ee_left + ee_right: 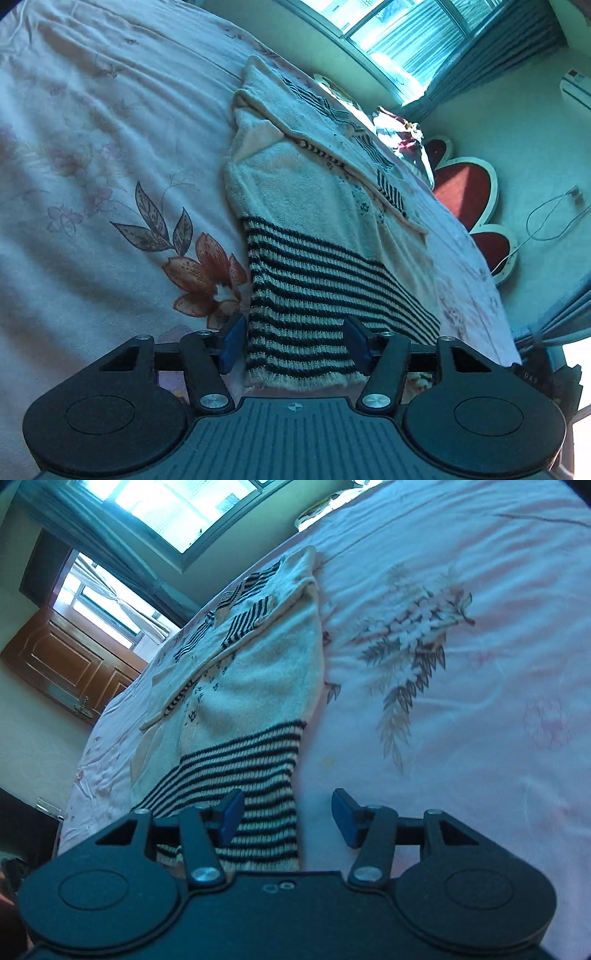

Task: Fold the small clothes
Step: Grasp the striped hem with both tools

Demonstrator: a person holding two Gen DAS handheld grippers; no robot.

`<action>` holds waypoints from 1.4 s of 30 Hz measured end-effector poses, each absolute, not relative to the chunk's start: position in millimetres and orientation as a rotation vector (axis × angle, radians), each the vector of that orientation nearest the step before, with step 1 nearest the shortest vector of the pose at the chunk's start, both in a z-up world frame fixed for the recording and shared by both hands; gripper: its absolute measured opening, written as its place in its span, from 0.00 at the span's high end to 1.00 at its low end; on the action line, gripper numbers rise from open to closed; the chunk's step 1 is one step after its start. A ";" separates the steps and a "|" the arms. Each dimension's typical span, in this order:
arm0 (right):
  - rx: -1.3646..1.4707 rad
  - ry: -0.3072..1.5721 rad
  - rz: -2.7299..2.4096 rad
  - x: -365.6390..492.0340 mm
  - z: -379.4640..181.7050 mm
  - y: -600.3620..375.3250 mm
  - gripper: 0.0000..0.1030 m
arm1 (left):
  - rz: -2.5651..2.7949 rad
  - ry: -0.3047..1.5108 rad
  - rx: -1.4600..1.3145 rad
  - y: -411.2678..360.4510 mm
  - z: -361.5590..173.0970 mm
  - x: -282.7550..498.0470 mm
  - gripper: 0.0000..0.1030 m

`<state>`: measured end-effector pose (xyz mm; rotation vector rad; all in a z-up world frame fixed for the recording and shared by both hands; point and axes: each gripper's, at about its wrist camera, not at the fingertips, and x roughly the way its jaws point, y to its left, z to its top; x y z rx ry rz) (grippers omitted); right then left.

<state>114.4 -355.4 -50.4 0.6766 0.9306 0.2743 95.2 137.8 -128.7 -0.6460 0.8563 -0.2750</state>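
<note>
A: Where's the sweater (314,221)?

B: Flat on the bed (92,129), striped hem nearest both cameras, body running off toward twelve o'clock.

A: And the left gripper (295,345)?

B: Jaws spread, nothing pinched; the hem's edge shows between them.

A: The right gripper (288,821)?

B: Jaws spread too, empty. The hem's corner sits at nine o'clock of the gap; bare sheet at three.

The sweater (314,206) is fuzzy cream knit with a coarse ribbed striped hem. The bedsheet (92,147) is smooth printed cotton, the door (70,668) glossy varnished wood.
</note>
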 end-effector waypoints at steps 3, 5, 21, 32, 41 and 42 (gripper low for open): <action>0.773 0.931 0.300 114.8 -59.5 -357.7 0.48 | -0.294 0.860 -0.722 140.6 -137.0 104.4 0.47; 0.821 0.936 0.319 120.3 -63.6 -358.4 0.49 | -0.304 0.868 -0.748 142.2 -141.1 111.7 0.54; 0.816 0.971 0.416 147.0 -74.9 -341.7 0.72 | -0.399 0.910 -0.880 142.5 -159.2 138.2 0.61; 0.755 0.917 0.341 141.5 -66.6 -356.8 0.67 | -0.414 0.928 -0.828 137.3 -155.8 132.8 0.62; 0.724 0.954 0.392 152.5 -68.7 -350.3 0.69 | -0.415 0.920 -0.843 137.0 -159.0 141.0 0.63; 0.748 0.977 0.411 150.2 -71.0 -351.1 0.70 | -0.421 0.922 -0.838 136.4 -158.9 140.6 0.63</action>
